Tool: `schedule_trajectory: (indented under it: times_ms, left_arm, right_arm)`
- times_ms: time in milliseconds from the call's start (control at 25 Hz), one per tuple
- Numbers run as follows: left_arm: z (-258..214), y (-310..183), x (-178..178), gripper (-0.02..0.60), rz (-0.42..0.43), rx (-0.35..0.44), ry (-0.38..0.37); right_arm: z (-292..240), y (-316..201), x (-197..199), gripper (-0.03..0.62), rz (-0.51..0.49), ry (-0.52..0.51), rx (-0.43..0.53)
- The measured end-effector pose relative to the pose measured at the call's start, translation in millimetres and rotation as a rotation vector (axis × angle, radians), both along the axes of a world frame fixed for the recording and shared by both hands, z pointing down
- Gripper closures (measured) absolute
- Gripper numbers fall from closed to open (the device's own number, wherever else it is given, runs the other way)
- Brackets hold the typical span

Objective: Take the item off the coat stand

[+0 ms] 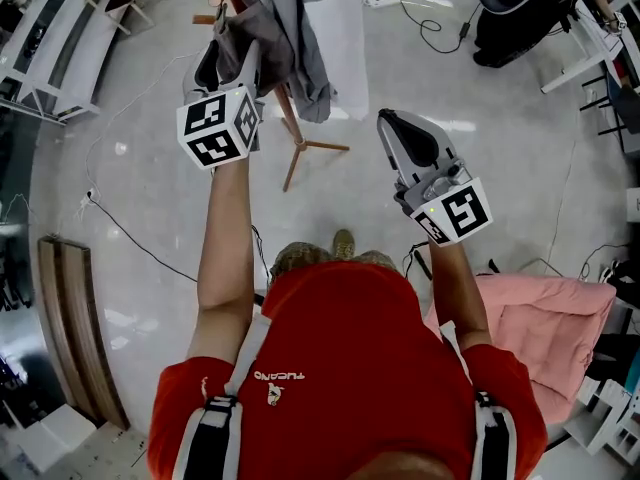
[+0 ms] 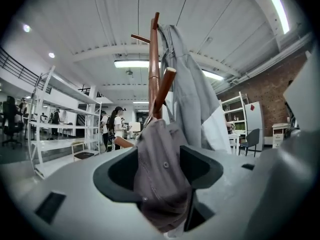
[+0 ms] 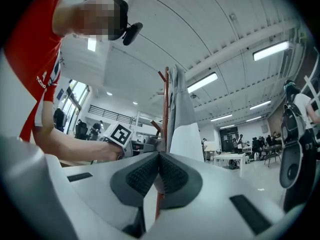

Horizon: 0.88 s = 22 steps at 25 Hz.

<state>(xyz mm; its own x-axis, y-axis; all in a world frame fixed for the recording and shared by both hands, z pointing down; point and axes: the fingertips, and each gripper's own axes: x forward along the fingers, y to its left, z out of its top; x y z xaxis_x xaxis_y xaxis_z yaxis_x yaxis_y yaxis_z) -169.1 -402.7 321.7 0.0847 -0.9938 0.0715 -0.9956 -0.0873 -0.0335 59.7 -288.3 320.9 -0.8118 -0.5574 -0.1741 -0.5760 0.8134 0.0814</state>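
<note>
A grey cap (image 2: 160, 179) hangs from a peg of the wooden coat stand (image 2: 152, 69), beside a grey and white jacket (image 2: 192, 94) on the same stand. My left gripper (image 2: 159, 164) is raised to the cap, jaws spread wide, with the cap's cloth filling the gap between them. In the head view the left gripper (image 1: 232, 56) sits against the cap (image 1: 245, 26) at the stand (image 1: 291, 118). My right gripper (image 1: 384, 118) hovers to the right of the stand, shut and empty. The right gripper view shows its pads (image 3: 145, 176) meeting, with the stand (image 3: 165, 99) beyond.
A pink garment (image 1: 545, 318) lies on the floor at the right. A black chair (image 1: 520, 8) and cables (image 1: 430, 28) are at the far right. Wooden boards (image 1: 75, 318) lie at the left, with white shelving (image 1: 50, 38) behind. People stand in the background.
</note>
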Motion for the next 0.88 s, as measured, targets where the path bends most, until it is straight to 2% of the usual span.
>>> schedule_trajectory:
  times_ms: [40, 120, 200, 280, 560, 880]
  left_arm:
    - [2.1, -3.4, -3.9, 0.321, -0.006, -0.001, 0.003]
    - [4.6, -8.4, -9.7, 0.377, -0.008, 0.003, 0.008]
    - [4.8, -11.5, -12.1, 0.492, -0.002, 0.011, 0.009]
    - [2.9, -13.5, -13.6, 0.552, 0.014, 0.015, 0.019]
    - [-16.8, -5.0, -18.2, 0.566, 0.077, 0.040, 0.056]
    - [-58.2, 25.1, -19.7, 0.566, 0.136, 0.107, 0.085]
  right_arm:
    - [1.1, -2.6, -2.1, 0.569, 0.000, 0.003, -0.001]
    - [3.5, -6.9, -5.7, 0.569, 0.005, 0.007, -0.003]
    - [5.4, -10.3, -7.7, 0.569, 0.016, 0.009, -0.008]
    - [5.9, -12.5, -10.6, 0.569, 0.025, 0.011, -0.015]
    - [6.7, -15.1, -31.2, 0.569, 0.031, 0.012, -0.023]
    - [7.9, -10.5, -45.9, 0.569, 0.025, 0.002, -0.029]
